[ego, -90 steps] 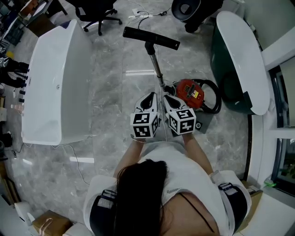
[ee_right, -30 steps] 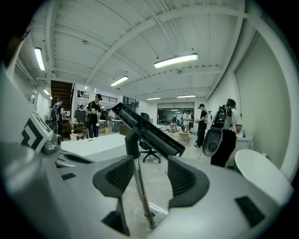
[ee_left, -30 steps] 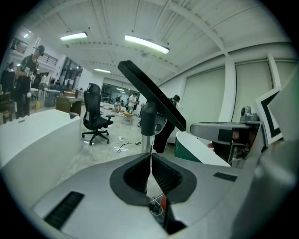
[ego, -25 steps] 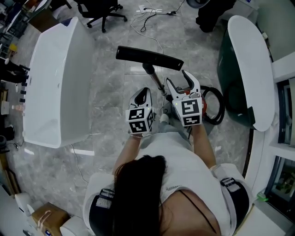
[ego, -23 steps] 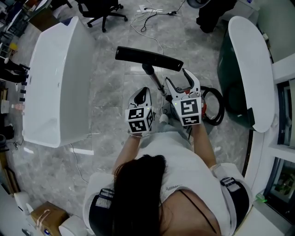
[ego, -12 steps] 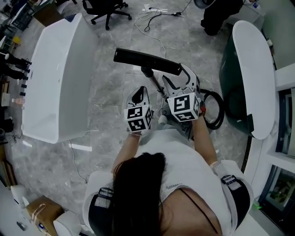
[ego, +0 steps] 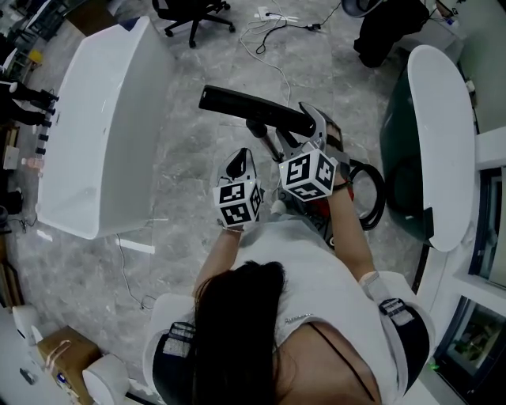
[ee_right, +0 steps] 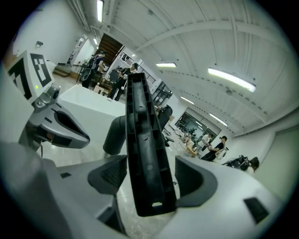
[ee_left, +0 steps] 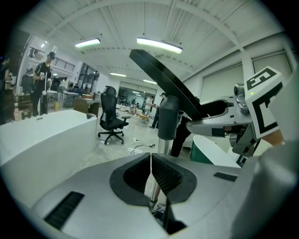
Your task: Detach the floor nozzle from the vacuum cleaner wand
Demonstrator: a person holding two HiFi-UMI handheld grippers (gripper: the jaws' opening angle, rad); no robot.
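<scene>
Right gripper view: right tongs (ee_right: 152, 177) just opening; floor nozzle (ee_right: 142, 140) end between.

Matt black plastic floor nozzle (ego: 247, 108), shiny metal wand (ee_left: 163, 146), glossy marbled stone floor (ego: 190, 158)

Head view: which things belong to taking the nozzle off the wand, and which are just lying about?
Job: floor nozzle; wand; right gripper, jaws just opened wide, nozzle end between them; left gripper, shut beside the wand.
Lying about: office chair; white table; floor cable; cardboard box.
</scene>
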